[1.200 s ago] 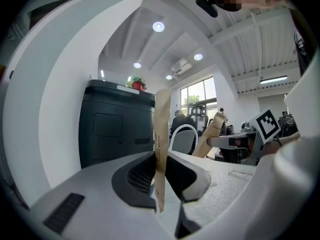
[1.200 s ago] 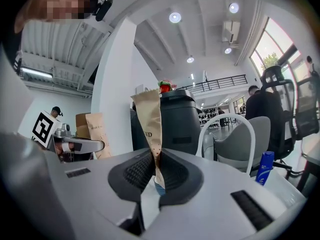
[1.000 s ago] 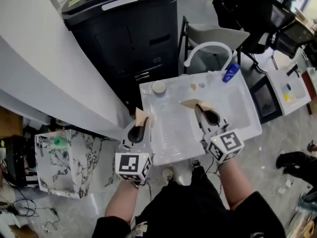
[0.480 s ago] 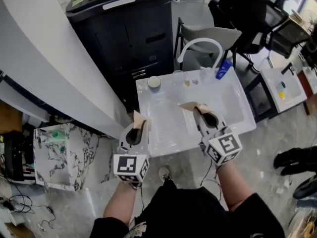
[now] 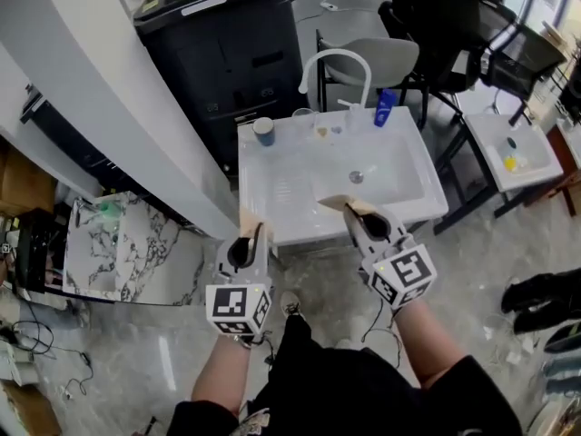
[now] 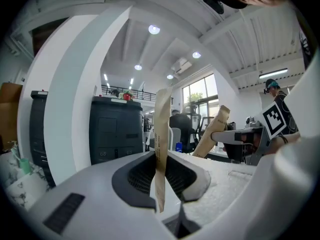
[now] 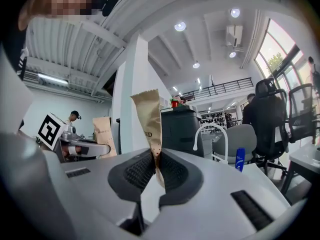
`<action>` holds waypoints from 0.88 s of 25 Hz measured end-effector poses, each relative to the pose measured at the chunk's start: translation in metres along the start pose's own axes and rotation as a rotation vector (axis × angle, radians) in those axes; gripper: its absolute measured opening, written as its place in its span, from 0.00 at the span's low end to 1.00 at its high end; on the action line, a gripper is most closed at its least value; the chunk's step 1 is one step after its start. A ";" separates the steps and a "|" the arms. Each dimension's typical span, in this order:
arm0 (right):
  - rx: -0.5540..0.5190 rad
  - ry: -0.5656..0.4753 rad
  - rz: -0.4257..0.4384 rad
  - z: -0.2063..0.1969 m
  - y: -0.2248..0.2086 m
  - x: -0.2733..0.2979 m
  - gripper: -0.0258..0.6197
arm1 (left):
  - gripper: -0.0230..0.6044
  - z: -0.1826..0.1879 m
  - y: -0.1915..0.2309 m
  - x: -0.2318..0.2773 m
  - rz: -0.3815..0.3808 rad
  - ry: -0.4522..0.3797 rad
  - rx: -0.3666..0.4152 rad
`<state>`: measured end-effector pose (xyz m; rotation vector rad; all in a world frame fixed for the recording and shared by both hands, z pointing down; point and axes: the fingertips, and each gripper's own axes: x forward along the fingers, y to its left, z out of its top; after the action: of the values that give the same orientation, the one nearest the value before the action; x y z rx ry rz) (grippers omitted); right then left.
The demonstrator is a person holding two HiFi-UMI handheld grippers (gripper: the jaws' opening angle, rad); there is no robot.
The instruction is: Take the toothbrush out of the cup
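My left gripper is shut on a brown paper strip that stands upright between its pads. A second piece of brown paper is pinched in my right gripper, and it sticks up from the jaws. Both grippers hang over the floor, just short of the front rim of the white sink table. A dark cup and a clear glass stand at the sink's back edge, far from both grippers. No toothbrush can be made out at this size.
A white arched faucet and a blue bottle are at the back of the sink. Behind stand a black cabinet and a grey chair. A marbled box is at the left, a small white table at the right.
Both grippers have drawn back together from over the sink basin to in front of its rim, each still pinching its paper. The sink now lies farther ahead.
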<state>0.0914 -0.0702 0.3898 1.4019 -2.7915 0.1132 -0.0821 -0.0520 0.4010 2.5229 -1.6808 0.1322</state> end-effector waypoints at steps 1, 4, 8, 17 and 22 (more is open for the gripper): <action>-0.004 -0.005 0.013 0.002 0.005 -0.016 0.08 | 0.11 0.000 -0.013 -0.013 0.013 -0.004 -0.003; -0.010 -0.013 0.044 0.004 0.018 -0.062 0.08 | 0.11 -0.003 -0.047 -0.051 0.039 -0.012 -0.013; 0.000 -0.001 0.062 0.001 0.032 -0.106 0.08 | 0.11 -0.001 -0.081 -0.092 0.057 -0.020 -0.016; 0.035 -0.028 0.058 0.006 0.079 -0.132 0.08 | 0.11 0.009 -0.083 -0.148 0.052 -0.031 0.007; 0.043 -0.037 0.007 0.003 0.113 -0.129 0.08 | 0.11 0.009 -0.063 -0.168 -0.003 -0.036 0.005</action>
<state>0.0781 0.0998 0.3741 1.4178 -2.8409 0.1501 -0.0886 0.1239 0.3675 2.5464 -1.6910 0.0909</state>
